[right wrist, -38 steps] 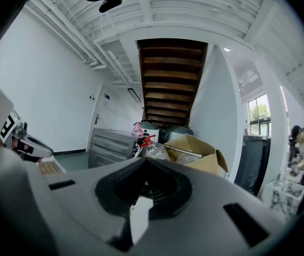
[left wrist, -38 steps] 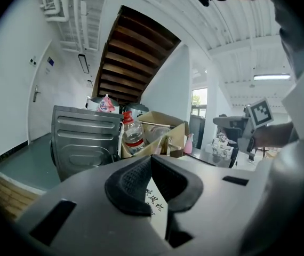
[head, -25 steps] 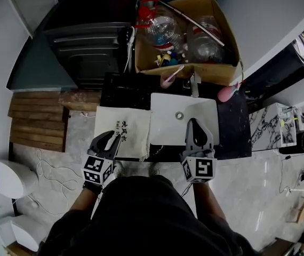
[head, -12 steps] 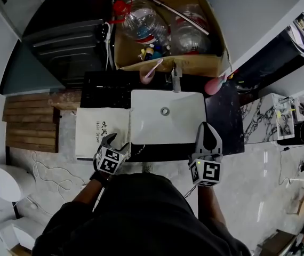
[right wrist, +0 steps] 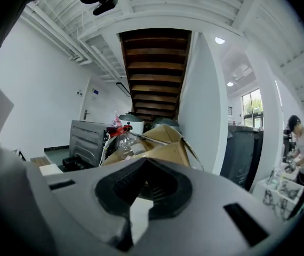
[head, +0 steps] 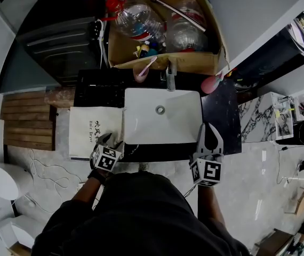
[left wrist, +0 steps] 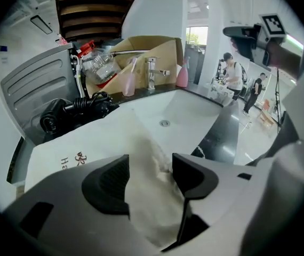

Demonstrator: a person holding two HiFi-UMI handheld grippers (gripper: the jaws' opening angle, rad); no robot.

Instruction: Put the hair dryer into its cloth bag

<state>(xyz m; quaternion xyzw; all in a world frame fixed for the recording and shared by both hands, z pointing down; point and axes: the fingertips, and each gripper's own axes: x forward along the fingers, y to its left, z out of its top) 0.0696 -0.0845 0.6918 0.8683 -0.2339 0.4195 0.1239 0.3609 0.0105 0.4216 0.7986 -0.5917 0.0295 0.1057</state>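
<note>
The white cloth bag with dark lettering lies flat on the counter, left of the sink. My left gripper is low over the bag's near right corner. In the left gripper view its jaws stand wide and are closing, with a raised fold of the bag between them, not pinched. The black hair dryer with its coiled cord lies on the dark counter behind the bag. My right gripper hovers over the dark counter right of the sink, shut and holding nothing.
The white sink with its faucet fills the middle of the counter. Behind it stand a pink cup, a pink bottle and a cardboard box of plastic bottles. A grey appliance is at back left.
My left gripper dropped onto the bag's near right corner and its jaws spread wide. My right gripper slid from over the sink's front to the counter on its right, staying shut.
</note>
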